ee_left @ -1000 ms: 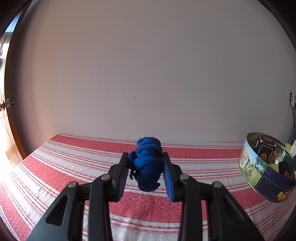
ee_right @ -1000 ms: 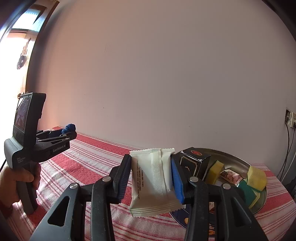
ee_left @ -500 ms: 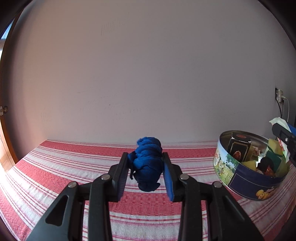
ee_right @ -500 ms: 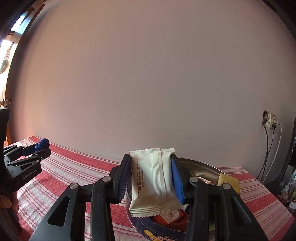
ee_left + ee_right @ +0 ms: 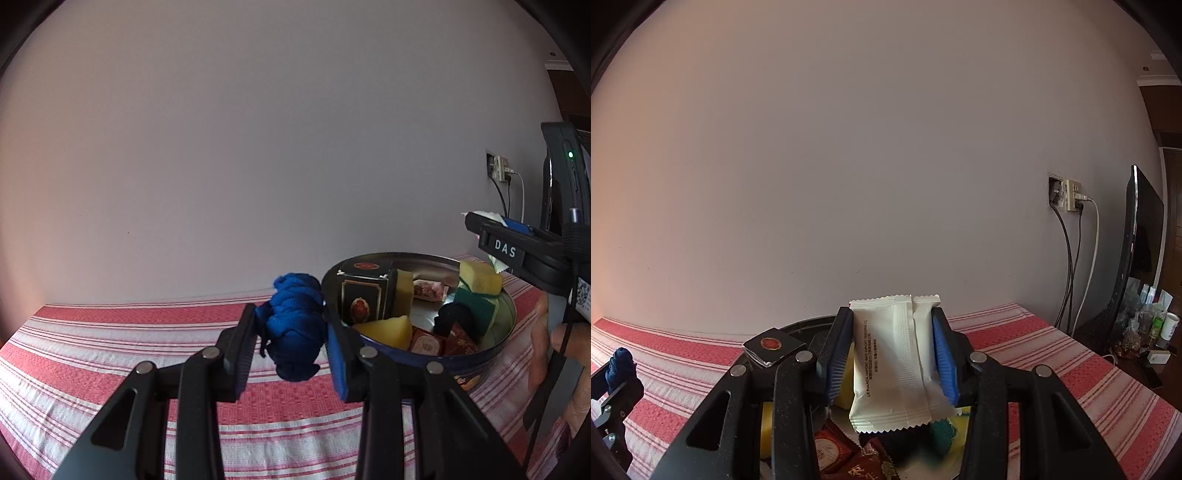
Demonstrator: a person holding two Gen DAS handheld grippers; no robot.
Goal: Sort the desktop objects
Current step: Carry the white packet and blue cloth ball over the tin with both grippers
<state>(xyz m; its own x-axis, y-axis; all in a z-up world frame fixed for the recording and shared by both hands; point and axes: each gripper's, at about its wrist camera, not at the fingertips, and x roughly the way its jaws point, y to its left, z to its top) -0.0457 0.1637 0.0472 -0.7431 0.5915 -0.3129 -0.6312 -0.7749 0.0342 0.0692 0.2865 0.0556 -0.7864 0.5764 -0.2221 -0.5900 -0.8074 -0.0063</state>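
At the frame's lower centre, our right gripper (image 5: 894,362) clamps the white sachet (image 5: 897,365) over the round blue tin (image 5: 491,354), our left gripper (image 5: 291,332) clamps the blue rope bundle (image 5: 293,325) beside its rim, so we should part each only once well inside.

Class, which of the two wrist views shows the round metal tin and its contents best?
The left wrist view: the round metal tin shows nearly whole, with rim, printed side and contents in sight. In the right wrist view the right gripper and its white sachet hide most of it, leaving part of the rim and some contents.
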